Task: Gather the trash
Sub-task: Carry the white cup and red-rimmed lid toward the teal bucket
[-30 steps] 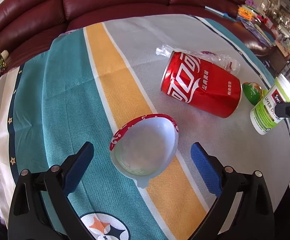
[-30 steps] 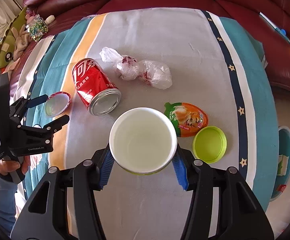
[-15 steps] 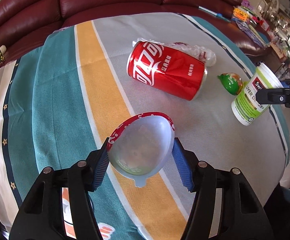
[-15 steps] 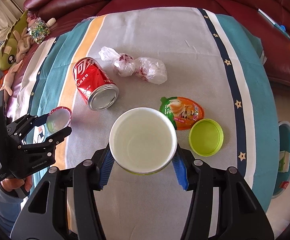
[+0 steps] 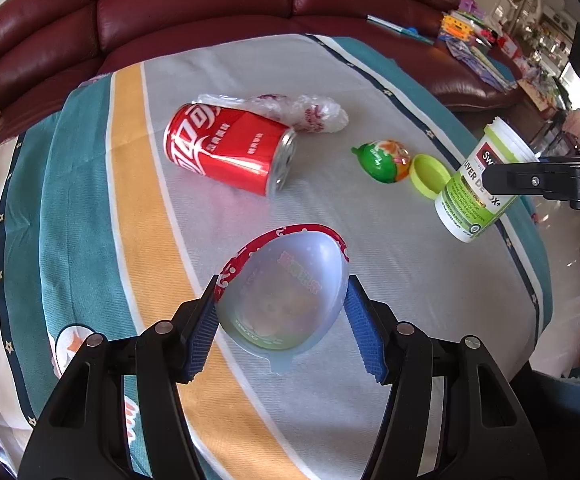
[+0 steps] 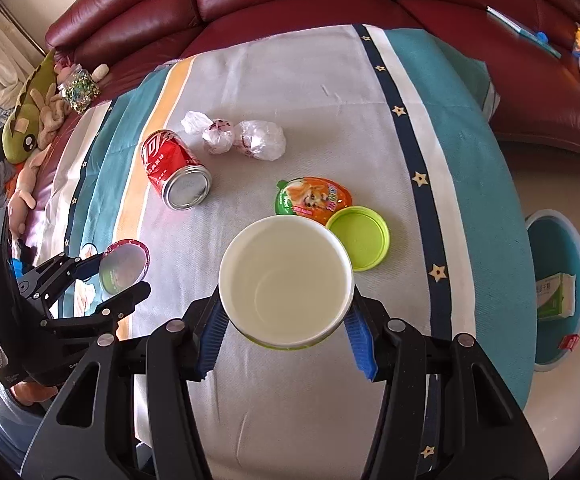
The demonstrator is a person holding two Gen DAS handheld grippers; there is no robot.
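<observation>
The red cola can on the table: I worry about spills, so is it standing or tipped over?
Tipped over. The red cola can lies on its side on the striped tablecloth, its silver end facing the camera.

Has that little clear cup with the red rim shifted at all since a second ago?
Yes. The clear cup, gripped by the left gripper, has left the table and moved away from the red can.
</observation>
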